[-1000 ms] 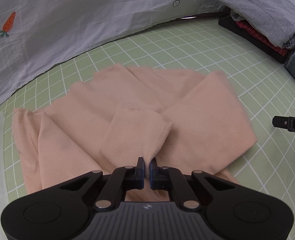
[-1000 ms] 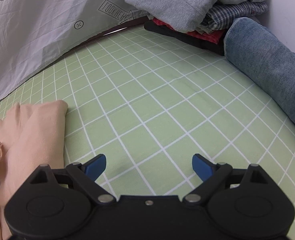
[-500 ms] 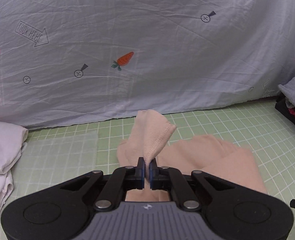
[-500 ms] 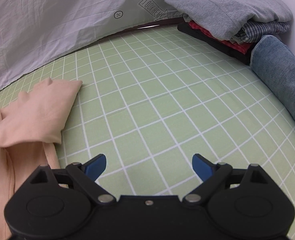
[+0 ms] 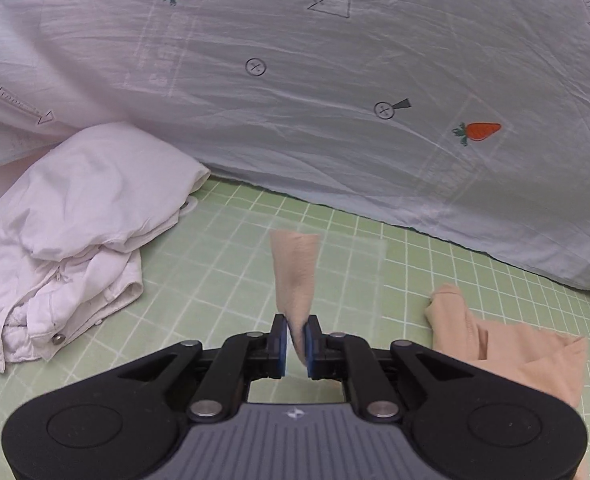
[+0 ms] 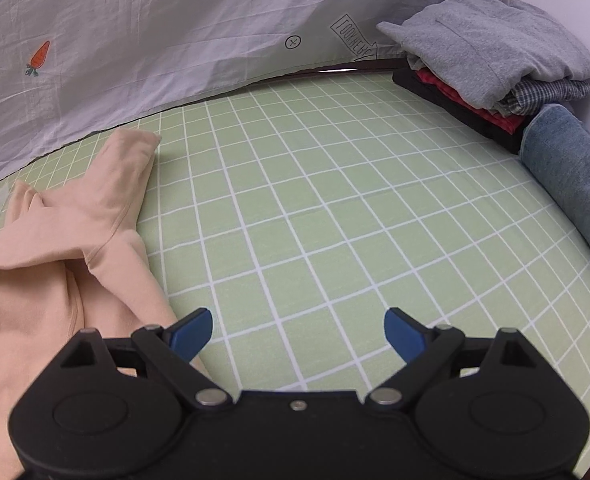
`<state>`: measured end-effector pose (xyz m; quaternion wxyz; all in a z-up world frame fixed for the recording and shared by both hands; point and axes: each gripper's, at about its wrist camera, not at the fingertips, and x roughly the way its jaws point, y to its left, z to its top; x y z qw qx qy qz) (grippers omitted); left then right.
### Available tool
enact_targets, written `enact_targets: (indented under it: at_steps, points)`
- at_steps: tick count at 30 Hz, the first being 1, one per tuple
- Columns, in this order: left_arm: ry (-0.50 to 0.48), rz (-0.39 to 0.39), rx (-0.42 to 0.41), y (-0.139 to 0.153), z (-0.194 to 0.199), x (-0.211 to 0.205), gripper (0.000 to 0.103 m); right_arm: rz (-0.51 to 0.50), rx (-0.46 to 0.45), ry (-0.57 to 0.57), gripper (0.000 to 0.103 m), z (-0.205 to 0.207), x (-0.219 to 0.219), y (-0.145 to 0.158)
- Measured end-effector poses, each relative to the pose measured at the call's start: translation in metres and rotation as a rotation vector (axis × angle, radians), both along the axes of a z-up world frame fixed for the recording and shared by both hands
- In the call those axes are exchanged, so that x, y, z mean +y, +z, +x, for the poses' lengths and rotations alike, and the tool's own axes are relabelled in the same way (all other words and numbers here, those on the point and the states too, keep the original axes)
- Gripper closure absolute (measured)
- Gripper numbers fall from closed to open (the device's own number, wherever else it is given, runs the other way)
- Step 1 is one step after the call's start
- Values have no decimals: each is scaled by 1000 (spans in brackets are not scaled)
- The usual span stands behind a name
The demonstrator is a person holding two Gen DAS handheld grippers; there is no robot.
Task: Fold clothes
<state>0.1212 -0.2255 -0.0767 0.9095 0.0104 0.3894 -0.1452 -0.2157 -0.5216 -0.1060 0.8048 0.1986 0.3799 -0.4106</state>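
Observation:
A peach long-sleeved top (image 6: 67, 240) lies on the green grid mat (image 6: 315, 208). My left gripper (image 5: 295, 344) is shut on one sleeve cuff (image 5: 295, 276) of the top, held up above the mat; the rest of the top (image 5: 507, 352) trails at lower right in that view. My right gripper (image 6: 298, 336) is open and empty, over bare mat just right of the top.
A crumpled white garment (image 5: 67, 240) lies at the left. A stack of folded clothes topped by a grey one (image 6: 491, 48) and rolled blue jeans (image 6: 575, 176) sit at the far right. A white carrot-print sheet (image 5: 335, 100) hangs along the back.
My left gripper has lifted the sleeve off the top and swung left, bringing the white garment into view. My right gripper stays open and has tilted up slightly.

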Motion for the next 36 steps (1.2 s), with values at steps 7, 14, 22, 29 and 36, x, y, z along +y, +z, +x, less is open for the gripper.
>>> enact_targets:
  at_steps: [7, 14, 22, 29, 36]
  points:
    - [-36, -30, 86, -15, -45, 11, 44, 4, -5, 59, 9, -17, 11, 4]
    - [-293, 85, 224, -53, -126, -22, 42, 101, 18, 164, 19, -33, 20, -7]
    - [-516, 210, 321, -83, -198, -45, 42, 199, -30, 235, 47, -57, 36, -18]
    - [-515, 233, 339, -83, -207, -32, 37, 217, -49, 225, 58, -67, 44, -21]
    - [-518, 246, 347, -85, -211, -24, 31, 231, -85, 200, 93, -75, 52, -22]
